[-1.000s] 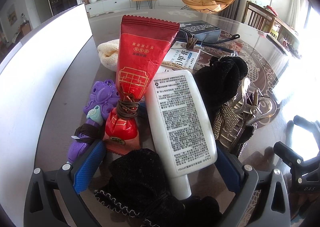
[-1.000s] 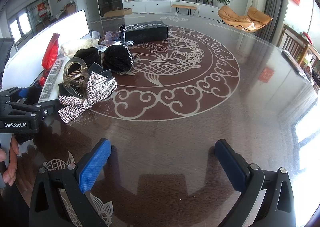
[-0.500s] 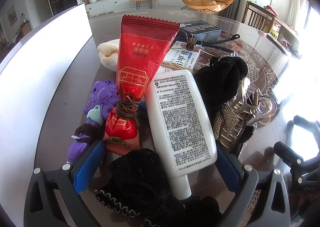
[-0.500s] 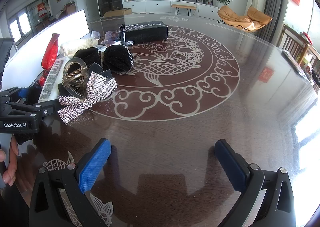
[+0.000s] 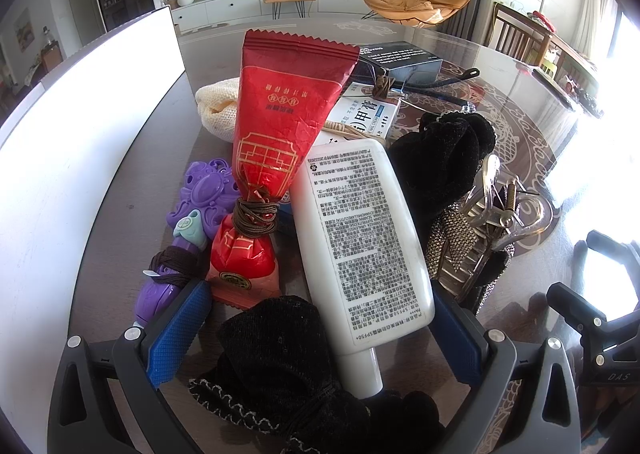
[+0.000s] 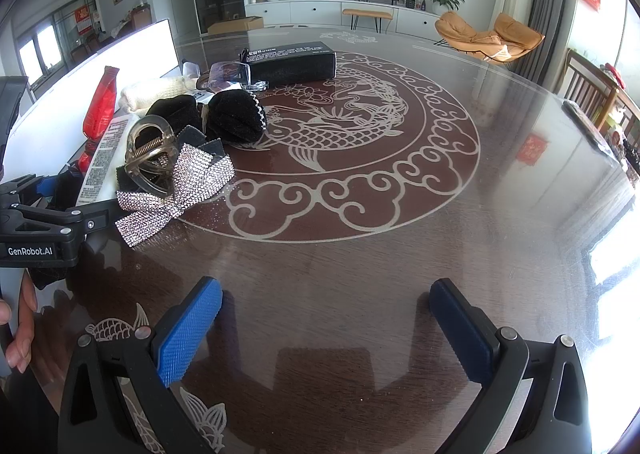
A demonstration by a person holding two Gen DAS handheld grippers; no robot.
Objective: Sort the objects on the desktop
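The left gripper [image 5: 316,328] is spread wide and grips nothing. Between its blue pads [image 5: 176,334] lie the cap end of a white squeeze tube with black print [image 5: 360,238] and a fuzzy black bow [image 5: 280,362]. Left of the tube stands a red crinkly packet tied with brown string [image 5: 280,121]. A purple plastic toy [image 5: 188,221] lies beside the packet, near the white board [image 5: 68,141] at the left edge of the dark glass table [image 6: 360,274]. Right of the tube sit another fuzzy black bow [image 5: 444,161], a clear claw hair clip [image 5: 500,205] and a sparkly silver bow [image 6: 176,193]. A black box [image 6: 292,61] lies further back.

The right gripper [image 6: 324,324] is wide apart too. It is over a bare part of the table, well apart from the pile.
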